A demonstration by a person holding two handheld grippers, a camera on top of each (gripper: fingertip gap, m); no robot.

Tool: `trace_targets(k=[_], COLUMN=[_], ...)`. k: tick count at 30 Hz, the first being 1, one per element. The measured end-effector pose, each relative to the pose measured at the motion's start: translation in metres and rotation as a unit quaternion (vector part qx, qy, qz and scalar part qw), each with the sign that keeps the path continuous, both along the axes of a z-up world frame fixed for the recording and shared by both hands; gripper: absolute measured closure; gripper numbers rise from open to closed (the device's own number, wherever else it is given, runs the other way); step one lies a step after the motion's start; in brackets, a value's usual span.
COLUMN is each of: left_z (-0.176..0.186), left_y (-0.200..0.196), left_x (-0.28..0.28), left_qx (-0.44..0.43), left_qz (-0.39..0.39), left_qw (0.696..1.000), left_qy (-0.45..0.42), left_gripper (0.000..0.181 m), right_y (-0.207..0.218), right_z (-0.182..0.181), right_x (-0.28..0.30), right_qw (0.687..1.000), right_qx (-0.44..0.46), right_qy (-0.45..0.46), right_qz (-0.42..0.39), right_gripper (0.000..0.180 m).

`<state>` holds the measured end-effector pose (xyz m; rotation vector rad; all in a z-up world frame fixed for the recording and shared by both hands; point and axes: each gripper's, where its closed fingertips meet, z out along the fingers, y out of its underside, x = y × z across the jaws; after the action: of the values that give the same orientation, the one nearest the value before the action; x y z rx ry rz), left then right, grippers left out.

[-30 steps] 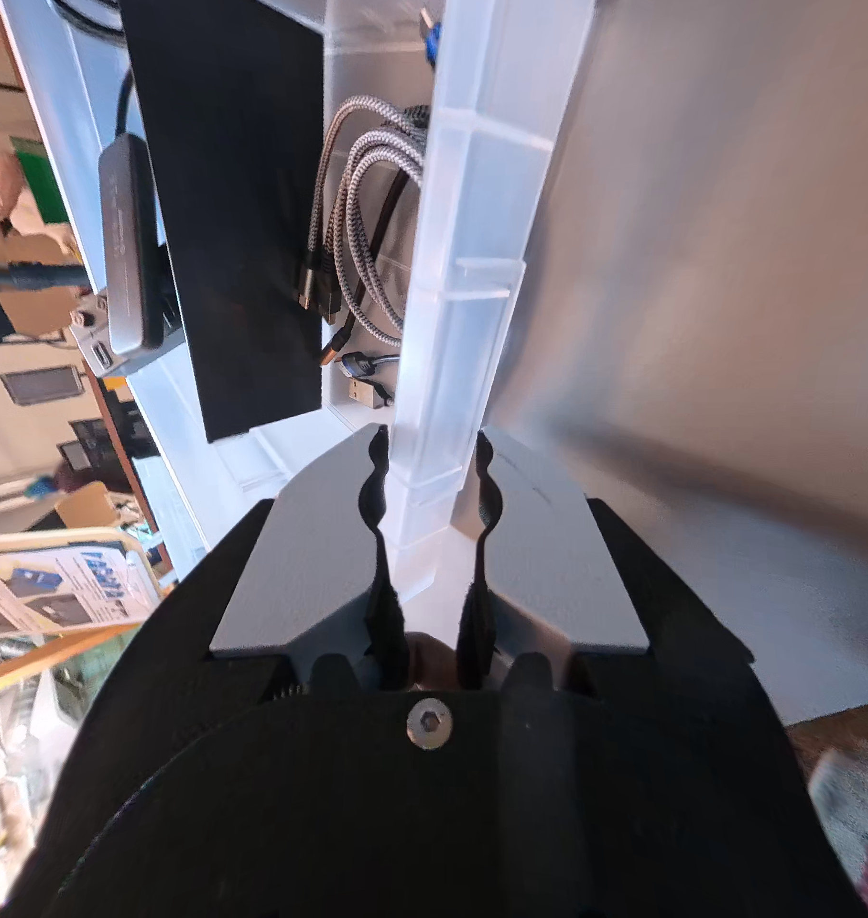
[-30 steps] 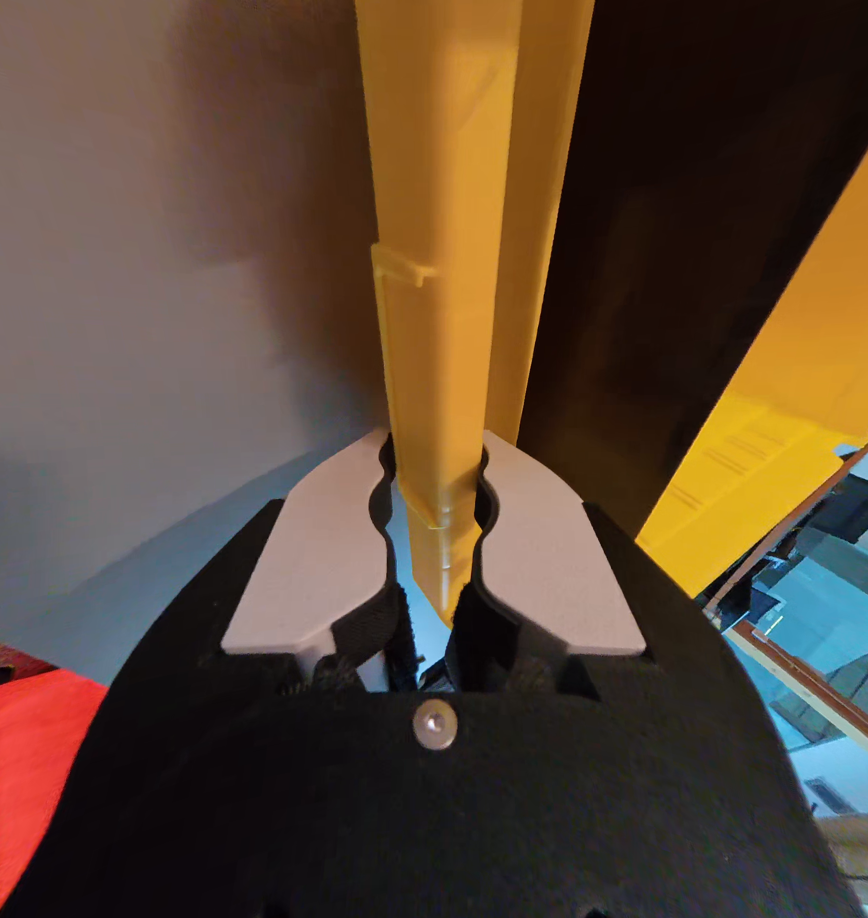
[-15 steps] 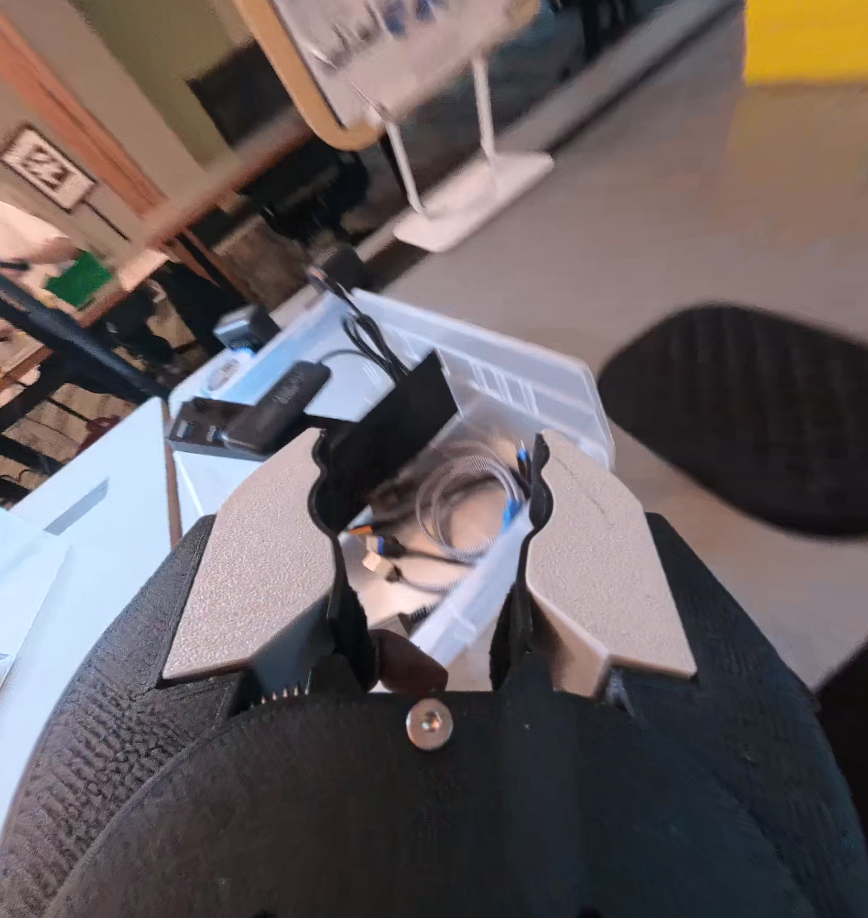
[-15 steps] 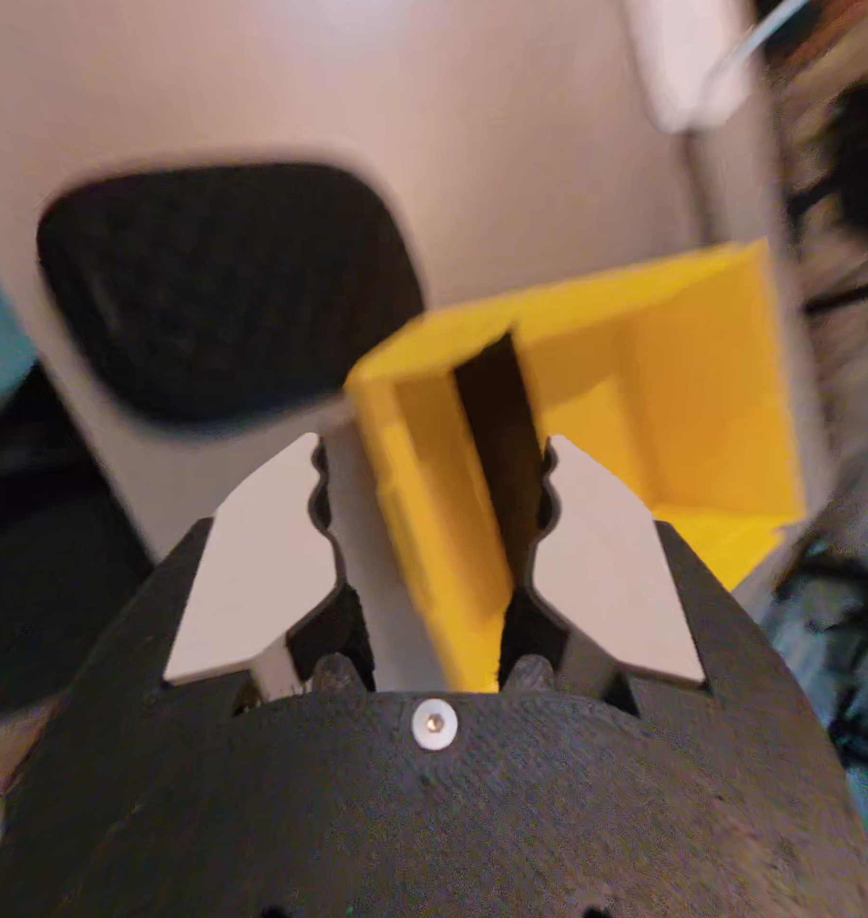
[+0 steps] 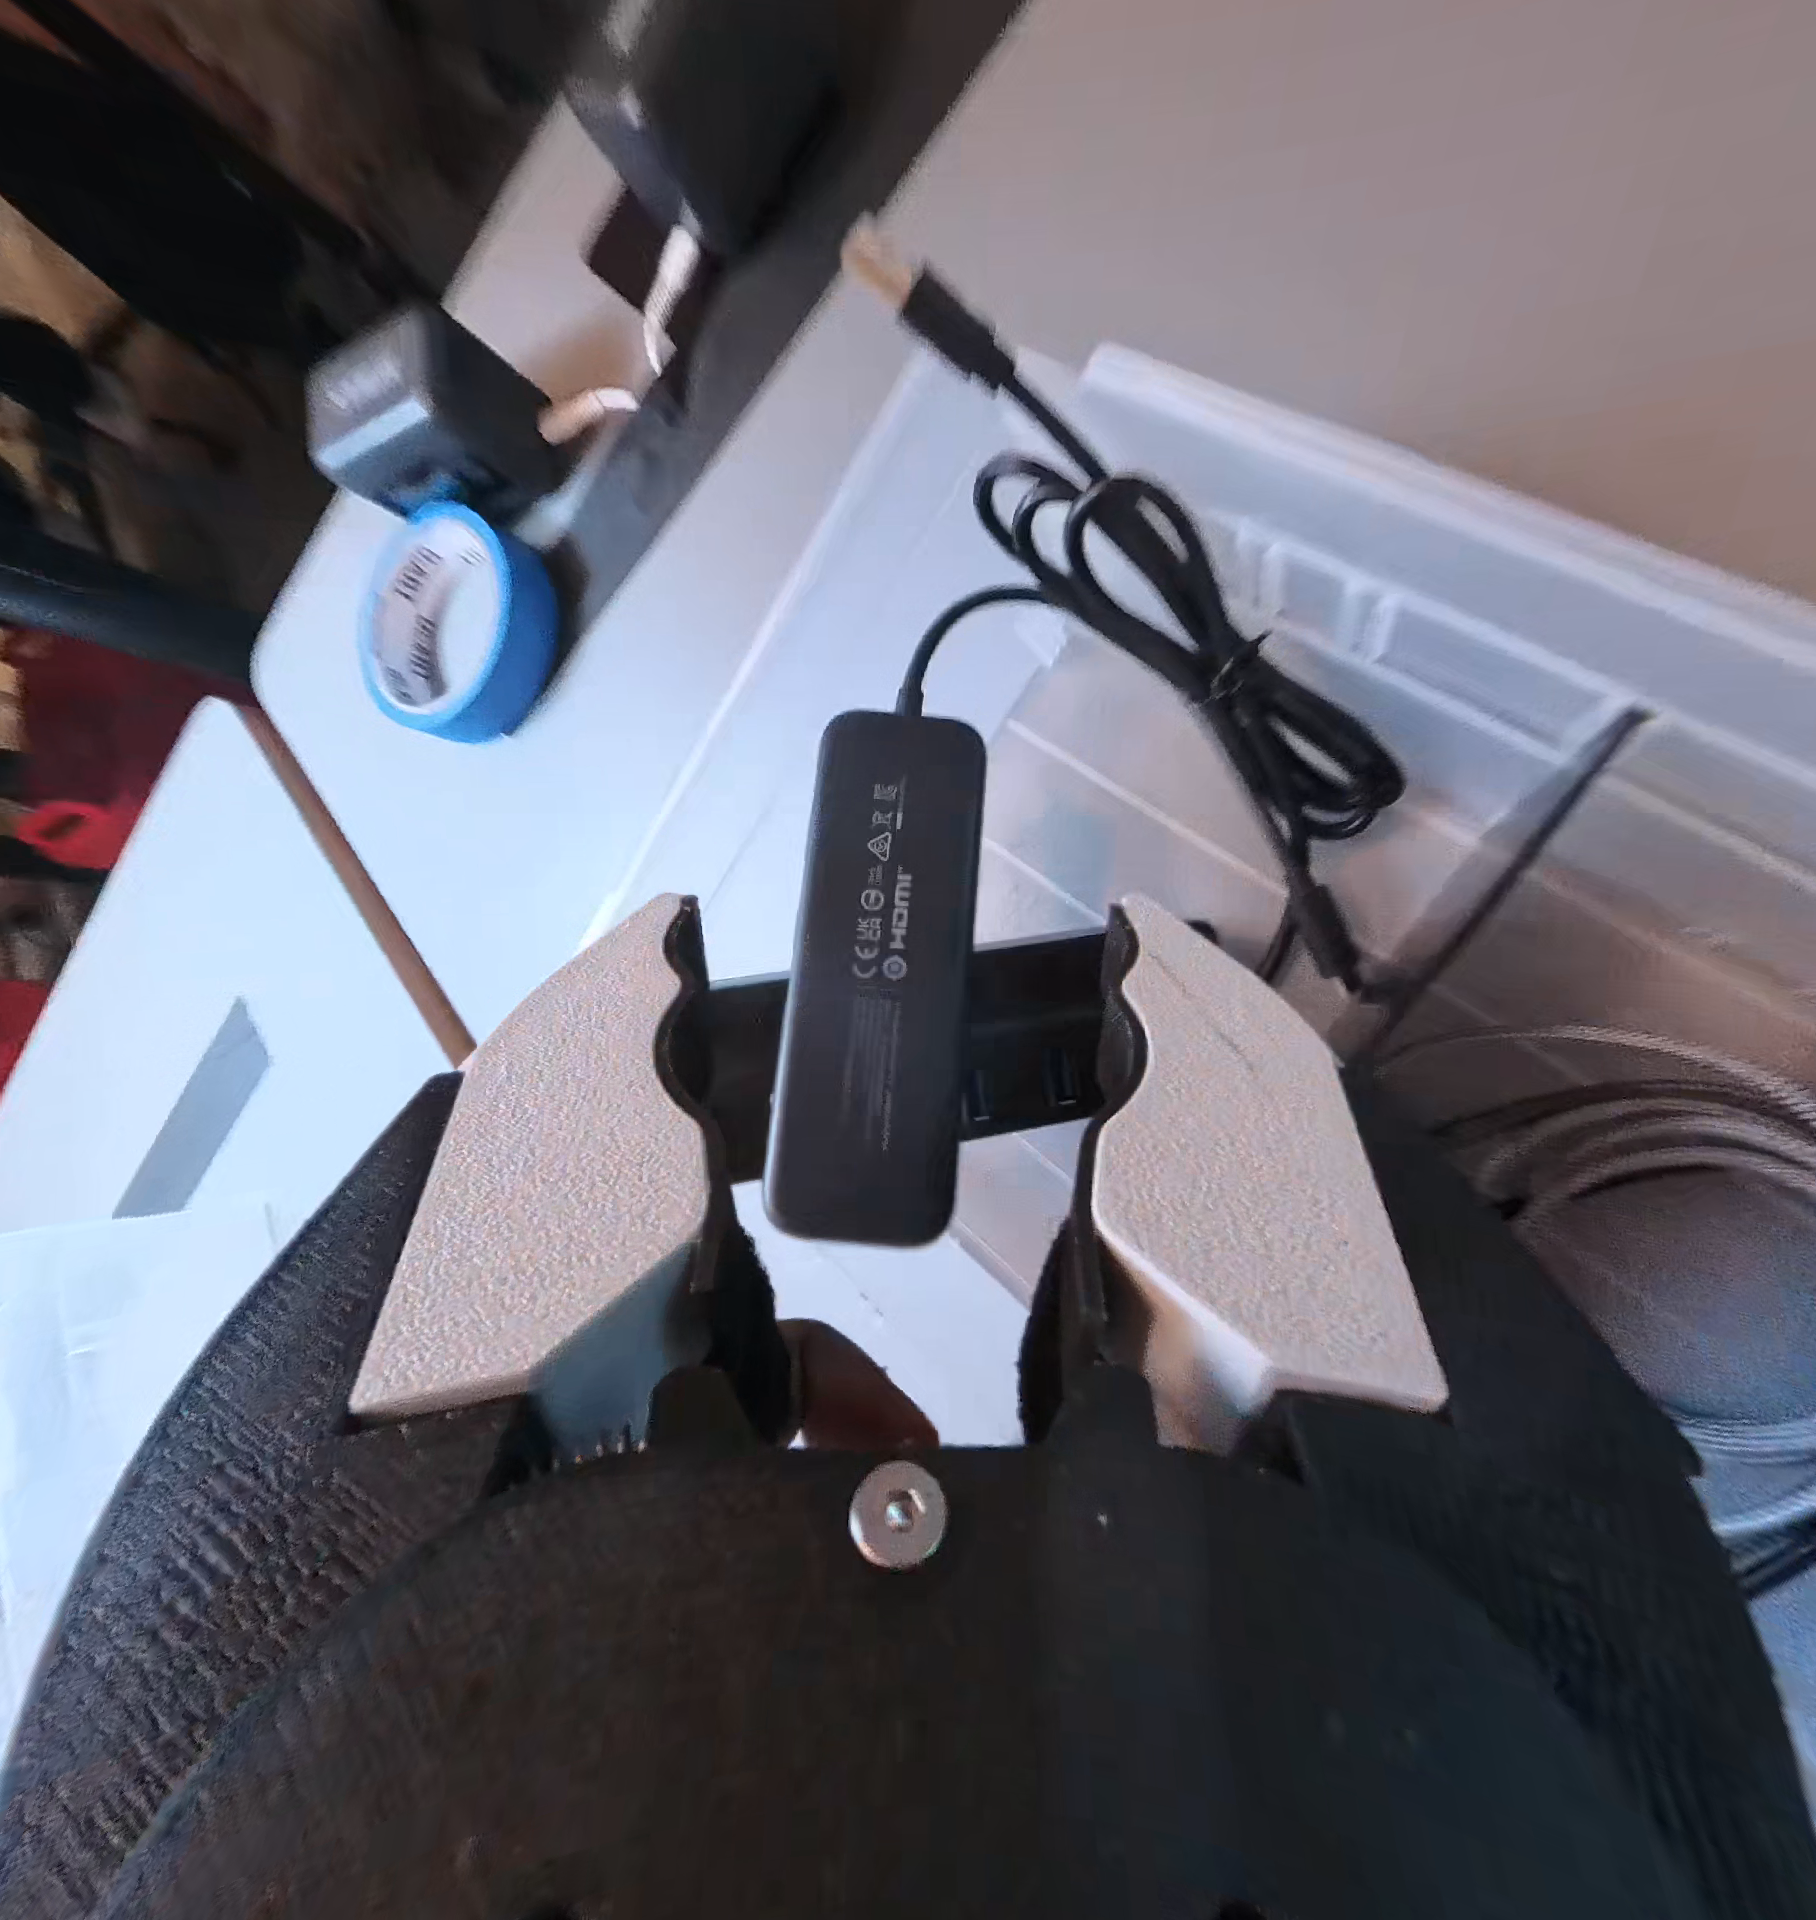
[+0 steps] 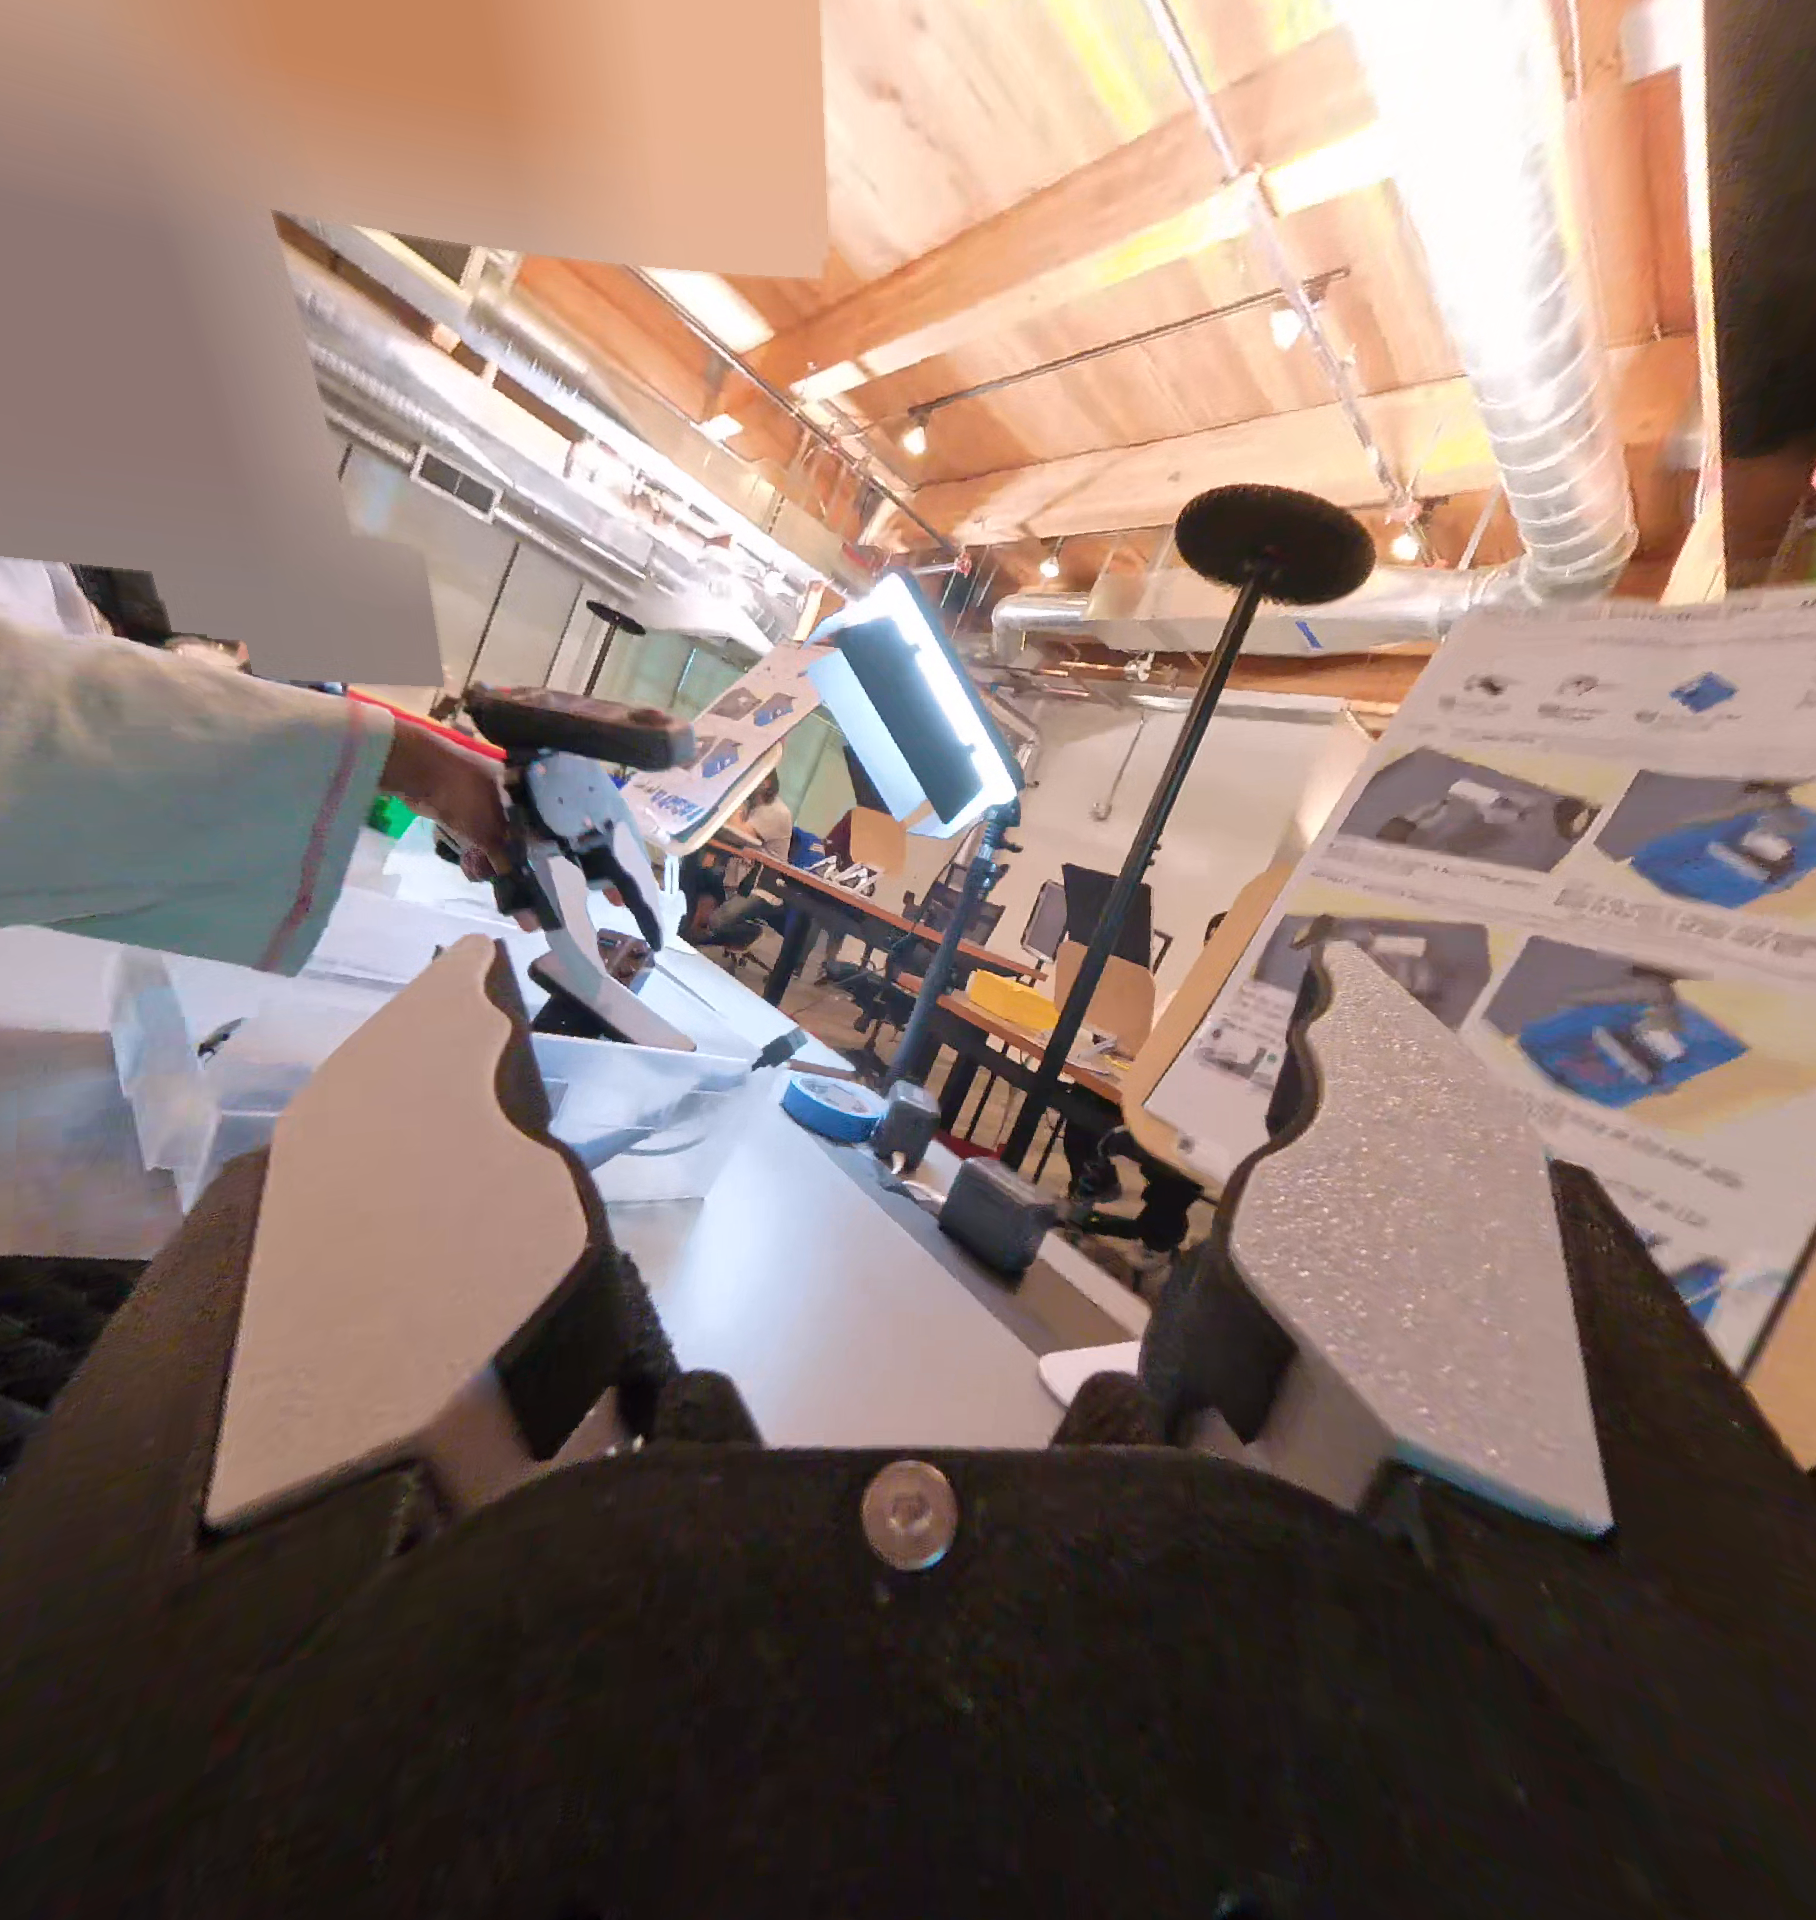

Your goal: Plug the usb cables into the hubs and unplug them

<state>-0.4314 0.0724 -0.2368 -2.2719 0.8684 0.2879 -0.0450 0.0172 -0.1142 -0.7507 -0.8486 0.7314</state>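
Note:
In the left wrist view a black USB hub (image 5: 873,977) lies crosswise on top of a second black hub (image 5: 1034,1049), on the rim of a clear plastic bin (image 5: 1506,665). Its thin black cable (image 5: 1195,623) is bundled, with the plug (image 5: 945,312) sticking out past the bin. Grey braided cables (image 5: 1662,1195) lie coiled inside the bin. My left gripper (image 5: 899,925) is open, with a finger on either side of the top hub and not gripping it. My right gripper (image 6: 904,966) is wide open and empty, low over the table and facing the room. The left gripper (image 6: 582,883) also shows there over the bin (image 6: 623,1081).
A blue tape roll (image 5: 457,623) and a grey adaptor block (image 5: 405,416) sit on the white table beyond the bin. In the right wrist view a poster board (image 6: 1610,883) stands close on the right, with a light panel (image 6: 925,727) and a black stand (image 6: 1143,883) behind the table.
The left gripper let go of the clear bin wall, opened and moved over the hubs. The right gripper let go of the yellow bin wall, opened wide and swung up toward the room.

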Motion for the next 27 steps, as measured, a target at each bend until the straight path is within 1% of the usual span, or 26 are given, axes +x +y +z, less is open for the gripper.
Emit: trace_targets(k=[2, 3, 5, 8, 9, 10, 11, 13, 15, 18, 20, 24, 27], left_z=[-0.018, -0.025, -0.036, -0.049, -0.054, -0.058, -0.058, -0.054, -0.043, -0.021, 0.003, 0.061, 0.112], left_y=[0.007, 0.010, 0.013, 0.018, 0.020, 0.021, 0.024, 0.025, 0.026, 0.021, 0.017, 0.004, -0.010], left_x=[-0.011, -0.015, -0.015, -0.012, -0.014, -0.021, -0.027, -0.029, -0.029, -0.029, -0.032, -0.034, -0.025], left_qx=[-0.048, -0.063, -0.087, -0.107, -0.116, -0.122, -0.121, -0.126, -0.112, -0.092, -0.055, 0.057, 0.173], left_qz=[0.000, -0.001, -0.003, 0.002, 0.007, 0.017, 0.019, 0.020, 0.010, 0.020, 0.035, 0.076, 0.107], left_qw=[0.998, 0.997, 0.994, 0.992, 0.990, 0.986, 0.981, 0.974, 0.970, 0.974, 0.977, 0.983, 0.975], left_qy=[0.030, 0.046, 0.059, 0.073, 0.085, 0.115, 0.151, 0.187, 0.214, 0.207, 0.203, 0.157, 0.094], left_gripper=[0.107, 0.107, 0.107, 0.111, 0.116, 0.126, 0.132, 0.133, 0.134, 0.134, 0.134, 0.134, 0.134], right_y=[-0.006, -0.012, -0.007, 0.003, 0.003, 0.003, 0.003, 0.004, 0.004, 0.003, 0.006, 0.009, 0.009], right_z=[-0.013, -0.017, -0.029, -0.035, -0.033, -0.032, -0.032, -0.030, -0.027, -0.025, -0.025, -0.029, -0.030], right_x=[-0.010, -0.012, -0.010, -0.004, -0.001, 0.001, 0.004, 0.009, 0.014, 0.018, 0.018, 0.017, 0.015], right_qw=[0.999, 0.999, 0.999, 0.998, 0.999, 0.999, 0.999, 0.999, 0.999, 0.999, 0.999, 0.998, 0.998], right_qx=[-0.025, -0.011, 0.009, -0.013, -0.014, -0.016, -0.020, -0.028, -0.032, -0.040, -0.044, -0.056, -0.056], right_qy=[-0.014, -0.025, -0.049, -0.054, -0.043, -0.034, -0.029, -0.016, 0.001, 0.014, 0.017, 0.015, 0.011], right_qz=[0.025, 0.030, 0.000, -0.016, -0.016, -0.015, -0.015, -0.016, -0.015, -0.007, -0.008, -0.008, -0.007], right_gripper=[0.044, 0.045, 0.046, 0.046, 0.047, 0.048, 0.048, 0.048, 0.050, 0.052, 0.054, 0.053, 0.054])
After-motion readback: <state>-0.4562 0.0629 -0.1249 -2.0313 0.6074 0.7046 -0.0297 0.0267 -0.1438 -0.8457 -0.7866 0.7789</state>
